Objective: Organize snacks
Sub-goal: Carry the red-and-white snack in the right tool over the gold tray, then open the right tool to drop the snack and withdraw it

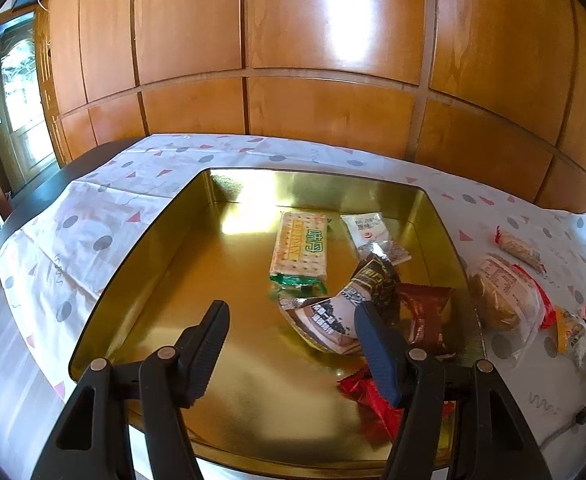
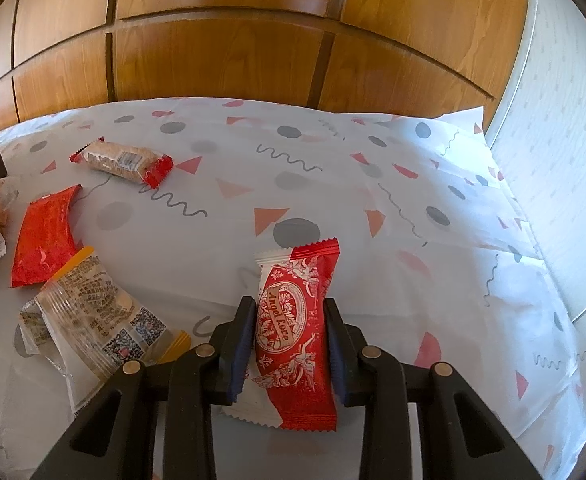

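Gold tin [image 1: 141, 280], red-and-white packet [image 2: 293, 320], white cloth [image 2: 333, 184] with grey dots, pink triangles.

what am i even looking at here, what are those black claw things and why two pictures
The black claws are hand-held grippers, one in each of a person's hands, each with a camera looking along its fingers. The left camera shows the left gripper open above a gold tin tray holding a cracker packet and other snacks. The right camera shows the right gripper closed on a red and white candy packet, with more snacks like a red packet lying on the patterned tablecloth.
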### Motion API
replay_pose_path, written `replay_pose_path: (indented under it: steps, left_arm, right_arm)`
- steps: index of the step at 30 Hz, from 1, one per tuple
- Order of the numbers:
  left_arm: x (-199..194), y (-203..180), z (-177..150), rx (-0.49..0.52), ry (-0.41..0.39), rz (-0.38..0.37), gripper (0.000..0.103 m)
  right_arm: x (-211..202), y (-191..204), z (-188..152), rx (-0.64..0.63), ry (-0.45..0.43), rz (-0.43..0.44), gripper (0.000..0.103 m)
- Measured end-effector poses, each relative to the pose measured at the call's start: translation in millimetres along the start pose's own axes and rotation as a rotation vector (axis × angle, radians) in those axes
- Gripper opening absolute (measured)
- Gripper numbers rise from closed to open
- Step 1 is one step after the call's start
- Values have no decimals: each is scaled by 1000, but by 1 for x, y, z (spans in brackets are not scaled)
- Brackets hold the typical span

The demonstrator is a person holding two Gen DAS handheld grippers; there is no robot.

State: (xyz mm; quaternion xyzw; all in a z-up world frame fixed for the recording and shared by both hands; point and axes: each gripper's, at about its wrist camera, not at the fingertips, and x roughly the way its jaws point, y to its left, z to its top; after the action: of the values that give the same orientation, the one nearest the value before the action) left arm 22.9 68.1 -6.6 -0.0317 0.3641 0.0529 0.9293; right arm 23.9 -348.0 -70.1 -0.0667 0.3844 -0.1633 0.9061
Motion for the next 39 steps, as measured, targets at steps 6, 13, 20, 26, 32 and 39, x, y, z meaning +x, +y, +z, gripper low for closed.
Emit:
replay_pose_path:
  steps: [6,13,20,26,32,39]
  left_arm:
    - [0,7,-1,-11,1,10,66]
    - [-2,18,0,-31,-14,28,66]
    - [-1,32,2,-66,-21,48,66]
    - [2,41,3,-88,-19,56,66]
    - [6,46,2,-104,-5,54,66]
    - [9,48,2,-112,4,48,65]
  right_arm:
    - [-11,-12,14,86,6,5,29]
    - [-73,13,60,68,-129,159,30]
    - [-104,127,88,-118,-108,508,30]
    - [-106,228,109,-218,-54,674,30]
    - [-81,286,128,-214,35,665,32]
    - [-74,291,128,-185,33,668,33]
